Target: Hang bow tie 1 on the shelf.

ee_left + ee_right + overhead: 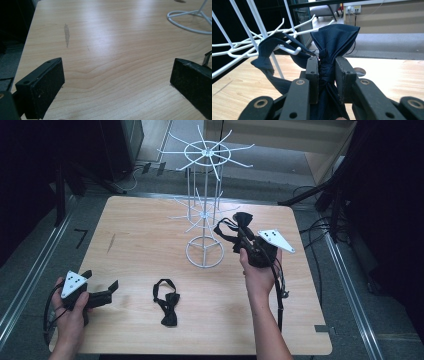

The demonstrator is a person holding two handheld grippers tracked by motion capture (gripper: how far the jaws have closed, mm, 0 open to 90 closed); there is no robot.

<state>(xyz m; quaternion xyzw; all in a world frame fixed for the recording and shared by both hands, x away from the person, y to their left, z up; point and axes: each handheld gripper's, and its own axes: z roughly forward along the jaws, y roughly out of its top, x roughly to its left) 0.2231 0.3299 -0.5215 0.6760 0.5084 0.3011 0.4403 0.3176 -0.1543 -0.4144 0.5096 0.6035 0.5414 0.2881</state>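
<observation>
Bow tie clamped in right gripper — strap over rack

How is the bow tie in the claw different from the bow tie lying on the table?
The held bow tie is pinched at its knot by the right claw, up off the table beside the white wire rack; the other bow tie lies flat on the table, untouched. The held one's strap loops around a rack hook; the lying one's strap forms a loop on the wood. Both are dark with straps.
</observation>
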